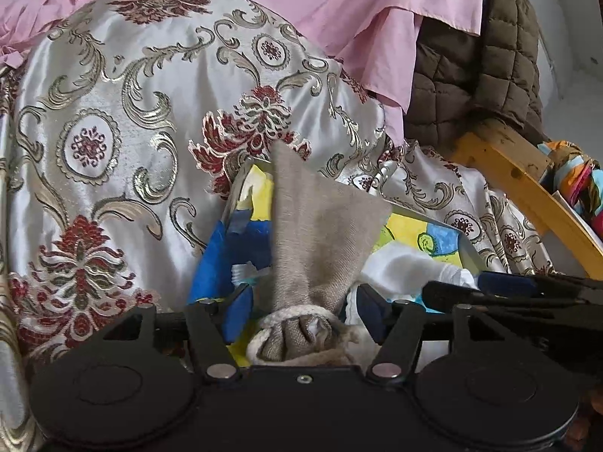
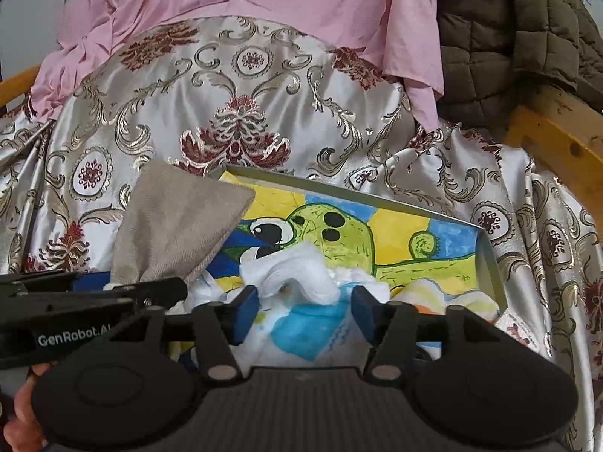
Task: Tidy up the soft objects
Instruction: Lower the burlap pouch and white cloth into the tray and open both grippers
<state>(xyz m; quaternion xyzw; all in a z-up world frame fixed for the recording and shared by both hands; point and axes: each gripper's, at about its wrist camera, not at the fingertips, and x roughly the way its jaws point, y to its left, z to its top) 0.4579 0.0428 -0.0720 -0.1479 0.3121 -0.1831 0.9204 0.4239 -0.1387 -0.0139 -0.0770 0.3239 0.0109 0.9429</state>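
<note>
Your left hand-held gripper (image 1: 301, 310) stands spread around the beige drawstring cloth pouch (image 1: 316, 226), your right hand-held gripper (image 2: 305, 307) spread around the crumpled white cloth (image 2: 301, 271), neither pinched.

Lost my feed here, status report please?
Left gripper open, beige pouch between its jaws, ungripped. Right gripper open, white cloth between its jaws, loose. Both lie in the painted tray. Nothing blocking.
</note>
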